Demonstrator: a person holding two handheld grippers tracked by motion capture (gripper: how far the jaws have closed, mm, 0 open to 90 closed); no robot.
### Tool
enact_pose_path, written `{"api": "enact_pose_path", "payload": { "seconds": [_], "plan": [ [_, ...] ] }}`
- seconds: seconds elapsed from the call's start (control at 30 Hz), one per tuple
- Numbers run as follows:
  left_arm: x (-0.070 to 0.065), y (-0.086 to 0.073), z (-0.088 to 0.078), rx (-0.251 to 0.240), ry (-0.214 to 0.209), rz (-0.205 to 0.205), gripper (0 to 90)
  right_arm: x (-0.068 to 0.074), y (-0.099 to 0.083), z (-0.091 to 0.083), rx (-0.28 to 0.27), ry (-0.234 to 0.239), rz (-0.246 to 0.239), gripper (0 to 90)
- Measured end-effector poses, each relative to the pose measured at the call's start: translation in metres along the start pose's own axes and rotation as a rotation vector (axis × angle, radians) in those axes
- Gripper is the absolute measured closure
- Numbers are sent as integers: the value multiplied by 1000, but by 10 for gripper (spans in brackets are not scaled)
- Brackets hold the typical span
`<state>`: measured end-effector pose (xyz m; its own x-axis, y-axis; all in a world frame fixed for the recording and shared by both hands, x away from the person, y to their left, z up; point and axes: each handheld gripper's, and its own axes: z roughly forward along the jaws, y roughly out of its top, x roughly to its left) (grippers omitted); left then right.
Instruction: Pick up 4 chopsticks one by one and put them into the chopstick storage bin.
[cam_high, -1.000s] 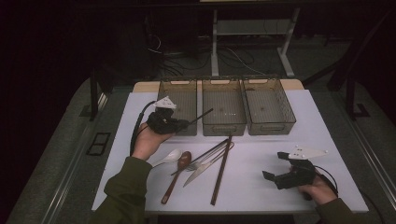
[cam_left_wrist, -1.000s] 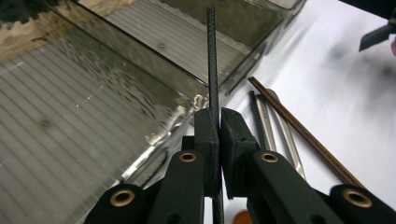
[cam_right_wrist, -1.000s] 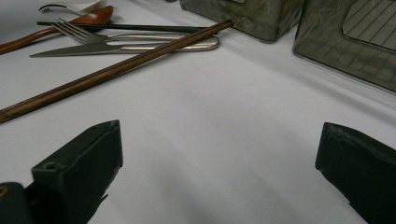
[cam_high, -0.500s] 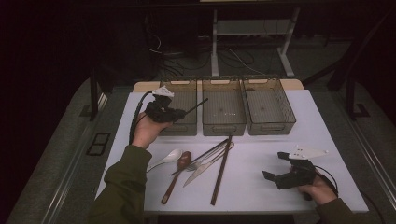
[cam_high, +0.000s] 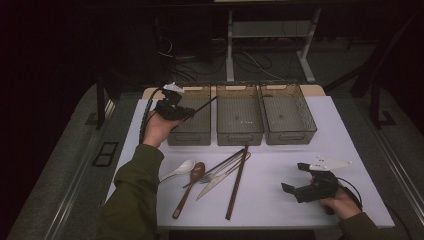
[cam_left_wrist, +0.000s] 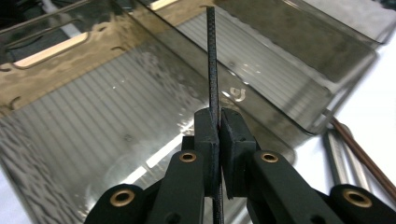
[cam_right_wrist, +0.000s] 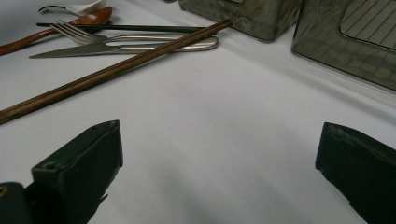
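Note:
My left gripper (cam_high: 186, 114) hovers at the left edge of the left clear bin (cam_high: 192, 136), shut on a thin black chopstick (cam_high: 204, 104) that slants up to the right over the bin. In the left gripper view the pads (cam_left_wrist: 208, 135) pinch the black chopstick (cam_left_wrist: 211, 70) above the bin's ribbed floor (cam_left_wrist: 107, 121). My right gripper (cam_high: 294, 177) rests open on the white table at the front right. Its jaws stand wide apart around bare tabletop in the right gripper view (cam_right_wrist: 219, 154).
Middle bin (cam_high: 240, 131) and right bin (cam_high: 289, 131) stand beside the left one. On the table lie a brown chopstick (cam_high: 236, 185), a fork and knife (cam_high: 217, 180), another black chopstick (cam_right_wrist: 116, 28), a wooden spoon (cam_high: 186, 190) and a white spoon (cam_high: 177, 170).
My left gripper has carried the black chopstick away from me and slightly up, to the left bin. The right gripper has stayed in place.

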<state>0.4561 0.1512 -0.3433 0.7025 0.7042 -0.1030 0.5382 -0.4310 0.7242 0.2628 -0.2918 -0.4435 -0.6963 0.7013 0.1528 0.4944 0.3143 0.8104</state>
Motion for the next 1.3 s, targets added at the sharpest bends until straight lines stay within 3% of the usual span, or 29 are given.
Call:
{"api": "enact_pose_path", "payload": {
  "seconds": [0.07,0.37,0.7,1.17,1.3],
  "plan": [
    [5,2,2,4,17,-1,850,0,0,0,0,-1,0,4],
    [25,5,13,13,83,-78,850,0,0,-1,-2,2,3,4],
    [44,10,27,-6,121,-151,849,-1,0,-1,-8,5,7,4],
    [43,10,51,27,139,-182,837,-2,0,-3,-14,9,12,4],
    [43,11,49,22,152,-172,731,-2,0,-3,-14,10,11,4]
  ]
}}
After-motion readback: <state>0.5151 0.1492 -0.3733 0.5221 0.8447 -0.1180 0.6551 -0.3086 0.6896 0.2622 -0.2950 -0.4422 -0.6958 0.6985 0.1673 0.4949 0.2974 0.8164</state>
